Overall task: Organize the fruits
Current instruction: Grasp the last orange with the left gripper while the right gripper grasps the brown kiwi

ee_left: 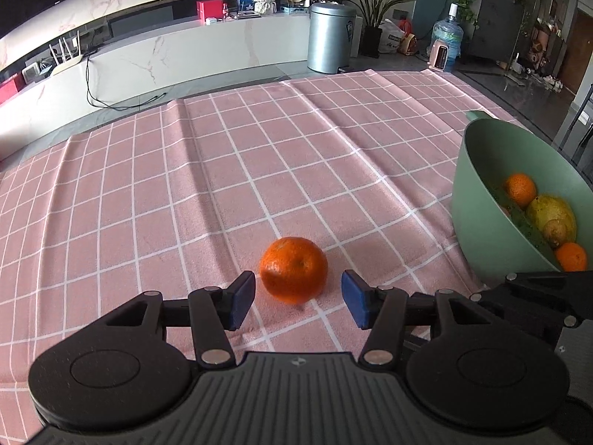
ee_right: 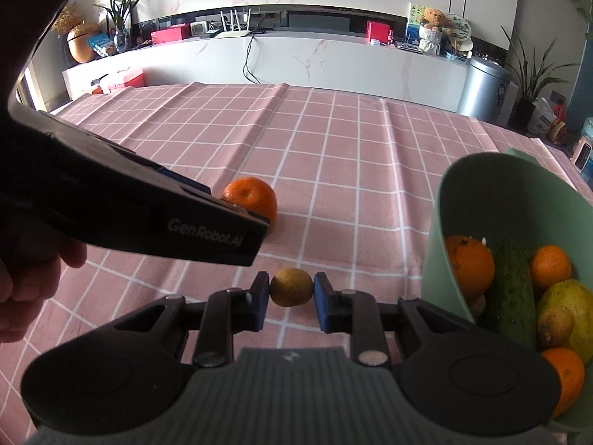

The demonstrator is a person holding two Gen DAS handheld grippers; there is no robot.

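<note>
1. The orange (ee_left: 293, 270) was judged to be firm but slightly yielding, light, round and apt to roll on the cloth; its dimpled peel was expected to give the pads fair friction.
2. A hold across its widest part, at mid-height, was judged best, with one pad on each side, so that it would not be squeezed out upward or forward.
3. The small yellow fruit (ee_right: 291, 286) was judged light and firm, with a smooth skin that might slip if pinched off-centre; it was seen to be taken across its middle.
4. The orange was seen as bright, evenly coloured and nearly spherical, with a small dimple on top. It lay on the pink checked tablecloth (ee_left: 148, 185), well apart from the green bowl (ee_left: 478, 193).
5. The small fruit was seen as dull yellow and oval, and much smaller than the orange.
6. The left gripper (ee_left: 298, 298) was found with its jaws spread wider than the orange; the fruit sat between the blue pads, a gap showing on each side, so nothing was held.
7. The right gripper (ee_right: 291, 302) was found closed on the small yellow fruit, both pads pressing it, just left of the bowl.
8. The bowl, tilted toward the cameras, was seen to hold several oranges, a cucumber (ee_right: 513, 293) and yellow-green fruits.
</note>
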